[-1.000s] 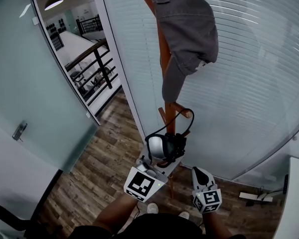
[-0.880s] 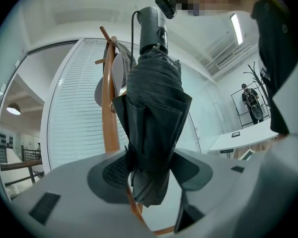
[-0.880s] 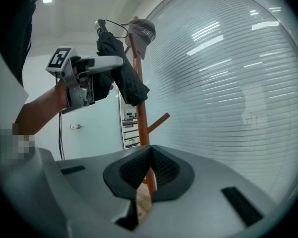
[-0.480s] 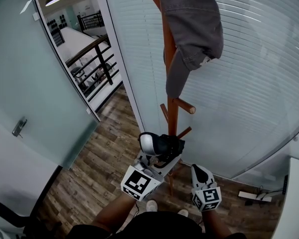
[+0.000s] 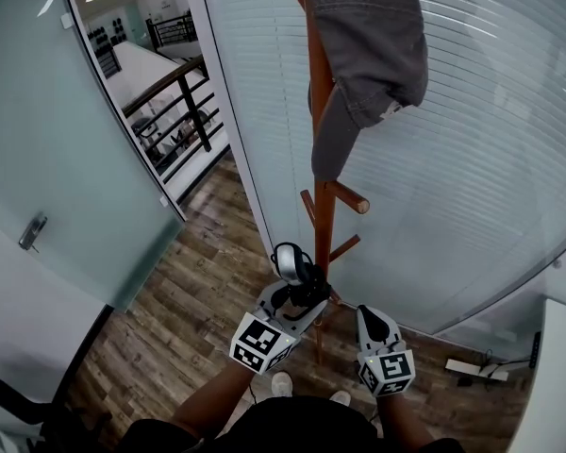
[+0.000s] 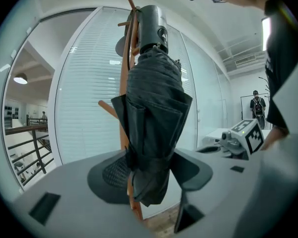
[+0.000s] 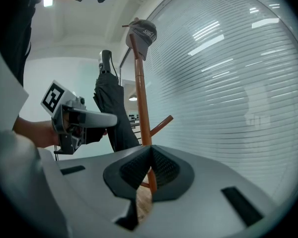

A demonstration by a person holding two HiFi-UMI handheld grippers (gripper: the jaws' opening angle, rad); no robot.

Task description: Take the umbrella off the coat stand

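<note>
My left gripper (image 5: 298,298) is shut on a folded black umbrella (image 5: 302,279) with a silver-grey handle (image 5: 288,260), held low beside the wooden coat stand (image 5: 319,140). In the left gripper view the umbrella (image 6: 154,128) stands upright between the pads, handle (image 6: 151,26) on top, clear of the stand's pegs (image 6: 107,108). A grey cap (image 5: 373,36) hangs on the stand's top. My right gripper (image 5: 371,319) hovers to the right of the stand's foot, shut on nothing; in its own view the jaws (image 7: 150,175) meet in front of the pole (image 7: 141,108), with the umbrella (image 7: 111,113) to the left.
A curved glass wall with white blinds (image 5: 472,159) runs behind the stand. At the left is a frosted glass door with a handle (image 5: 33,229). The floor is brown wood (image 5: 189,300). A white desk corner (image 5: 557,376) sits at the far right.
The umbrella's strap loop has come off the lower peg. My left gripper has sunk with the umbrella, down towards the stand's foot. The right gripper has stayed put.
</note>
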